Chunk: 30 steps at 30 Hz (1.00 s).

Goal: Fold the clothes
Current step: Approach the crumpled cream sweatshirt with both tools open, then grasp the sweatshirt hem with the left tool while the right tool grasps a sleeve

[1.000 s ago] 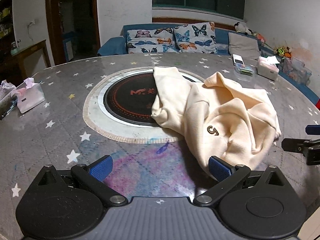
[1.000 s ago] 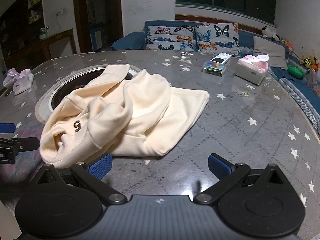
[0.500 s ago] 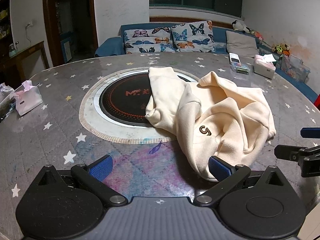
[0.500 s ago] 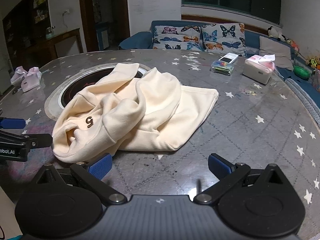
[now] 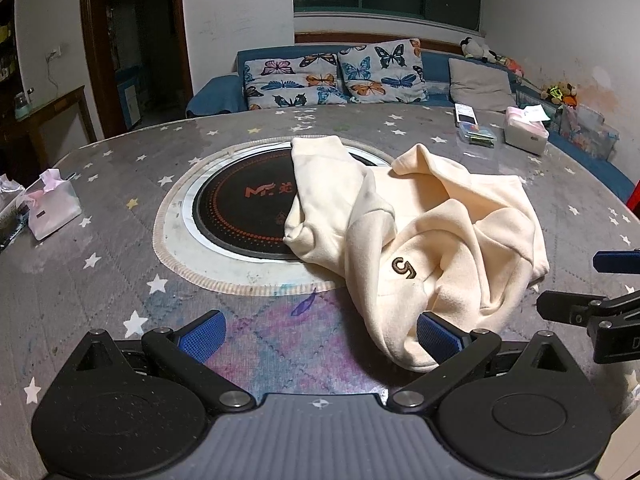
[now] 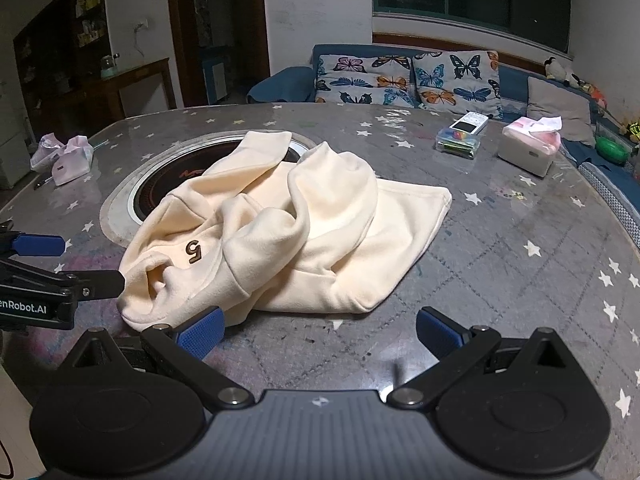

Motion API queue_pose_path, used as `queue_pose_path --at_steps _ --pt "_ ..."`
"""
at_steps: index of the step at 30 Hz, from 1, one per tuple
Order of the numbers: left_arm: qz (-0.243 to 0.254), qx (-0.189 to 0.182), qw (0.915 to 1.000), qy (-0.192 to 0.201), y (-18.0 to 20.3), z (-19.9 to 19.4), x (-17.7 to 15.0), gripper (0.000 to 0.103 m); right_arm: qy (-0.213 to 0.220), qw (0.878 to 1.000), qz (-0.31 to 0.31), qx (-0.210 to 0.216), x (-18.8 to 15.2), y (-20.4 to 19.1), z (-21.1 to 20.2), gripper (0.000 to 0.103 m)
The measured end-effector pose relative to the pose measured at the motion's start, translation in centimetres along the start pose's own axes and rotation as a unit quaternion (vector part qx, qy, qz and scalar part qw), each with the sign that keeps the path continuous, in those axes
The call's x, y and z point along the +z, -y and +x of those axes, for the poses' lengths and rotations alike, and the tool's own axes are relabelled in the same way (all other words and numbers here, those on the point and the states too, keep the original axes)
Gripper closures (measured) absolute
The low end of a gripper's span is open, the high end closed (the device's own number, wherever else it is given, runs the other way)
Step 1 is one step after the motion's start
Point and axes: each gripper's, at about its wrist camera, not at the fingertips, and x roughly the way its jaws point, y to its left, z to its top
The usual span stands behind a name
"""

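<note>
Cream sweatshirt (image 5: 432, 240), marked with a brown "5", lies crumpled on the round star-patterned worktop (image 5: 100, 272), one part draped over the black hotplate (image 5: 240, 216) at its middle. Both claws stand wide and hold nothing: the left claw (image 5: 318, 330) and right claw (image 6: 318, 330) sit at the garment's near edge, on either side of it. A tissue box (image 6: 528, 150) stands well apart.

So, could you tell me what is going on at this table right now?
A person holding a gripper in each hand is about to fold a cream sweatshirt that lies crumpled on the round table, partly over the inset black cooktop. The left gripper and right gripper are both open at the garment's near edge, gripping nothing. No fold has been made yet.
</note>
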Motion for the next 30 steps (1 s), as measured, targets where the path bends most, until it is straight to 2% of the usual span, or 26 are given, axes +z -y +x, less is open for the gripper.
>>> queue_pose_path --at_steps 9,17,23,30 --pt "0.005 -0.001 1.0 0.006 0.1 0.1 0.7 0.0 0.002 1.0 -0.003 0.004 0.5 -0.1 0.2 0.001" --pt "0.013 -0.004 0.9996 0.025 0.2 0.5 2.4 0.0 0.009 1.0 -0.008 0.006 2.1 0.0 0.7 0.009" --pt "0.013 -0.003 0.9991 0.039 -0.1 1.5 4.6 0.0 0.012 1.0 -0.013 0.005 4.5 0.8 1.9 0.018" --pt "0.018 -0.01 0.9986 0.048 -0.4 3.5 7.5 0.003 0.012 1.0 -0.02 0.011 8.4 1.8 4.6 0.022"
